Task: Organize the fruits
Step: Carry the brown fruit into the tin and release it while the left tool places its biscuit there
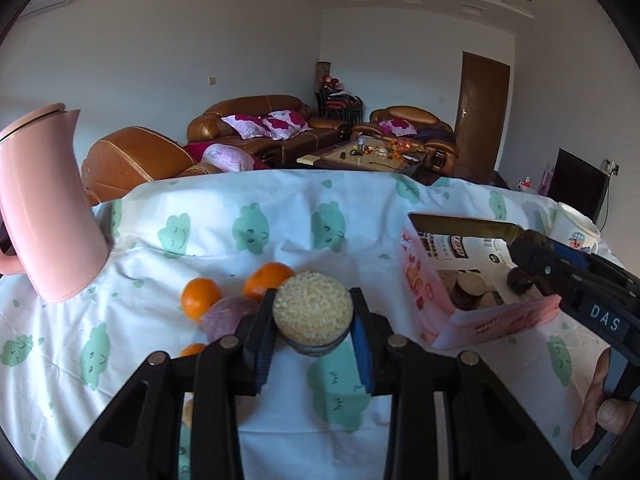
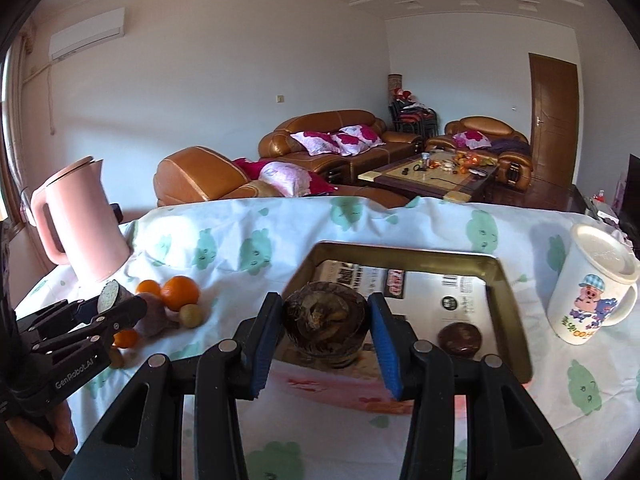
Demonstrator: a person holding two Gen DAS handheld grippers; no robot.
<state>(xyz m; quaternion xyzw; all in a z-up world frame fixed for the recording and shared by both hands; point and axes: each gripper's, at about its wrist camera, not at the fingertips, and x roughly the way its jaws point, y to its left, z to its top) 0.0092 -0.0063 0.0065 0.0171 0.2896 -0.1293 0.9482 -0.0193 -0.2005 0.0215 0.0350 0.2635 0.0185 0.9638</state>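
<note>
My left gripper (image 1: 313, 316) is shut on a sugarcane piece (image 1: 313, 307), pale cut end facing the camera, held above the cloth; it also shows in the right wrist view (image 2: 107, 295). Behind it lie two oranges (image 1: 201, 297), (image 1: 267, 279), a purple sweet potato (image 1: 229, 314) and a third orange (image 1: 193, 349). My right gripper (image 2: 326, 316) is shut on a dark brown water chestnut (image 2: 325, 318) over the near edge of the pink box (image 2: 508, 320). Another dark piece (image 2: 459, 337) lies inside the box. In the left wrist view the right gripper (image 1: 520, 276) reaches into the box (image 1: 416, 276).
A pink kettle (image 2: 82, 220) stands at the left of the cloud-print tablecloth (image 2: 248, 240). A white cartoon mug with lid (image 2: 592, 284) stands right of the box. A small tan fruit (image 2: 191, 315) lies by the oranges. Sofas and a coffee table are behind.
</note>
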